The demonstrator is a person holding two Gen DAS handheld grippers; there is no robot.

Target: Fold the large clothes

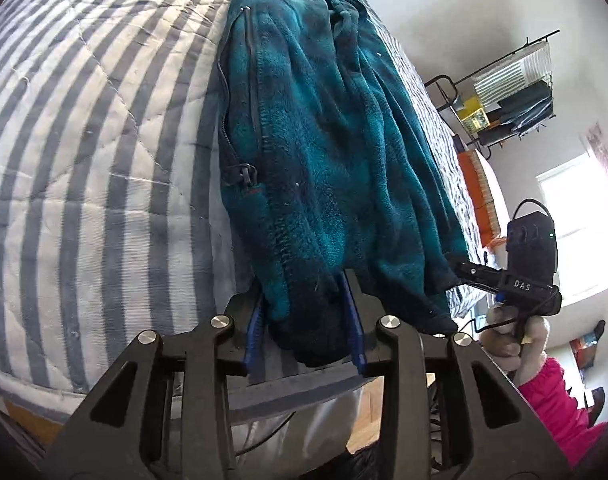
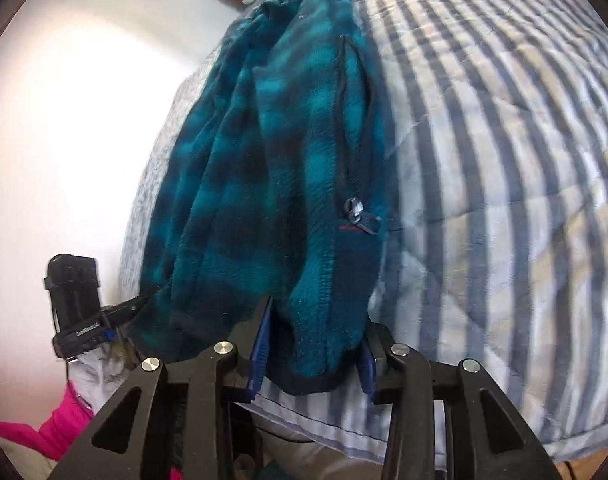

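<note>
Two grippers work the near hem of a teal plaid fleece (image 1: 323,152) that lies lengthwise on a striped quilt (image 1: 96,168), already doubled into a long narrow strip. At the left corner of the hem, the left gripper (image 1: 304,324) has its blue pads on either side of a thick bunch of fabric and looks clamped on it. At the right corner, the right gripper (image 2: 311,344) likewise straddles the hem, its jaws apparently gripping the bound edge.

Next step, as judged: carry the hem toward the collar.
1. Keep both grips firm; fleece is bulky and may slip.
2. Lift both corners evenly.
3. Hold the hem taut between the grippers.
4. Keep the zipper pull (image 2: 355,210) from snagging.
</note>
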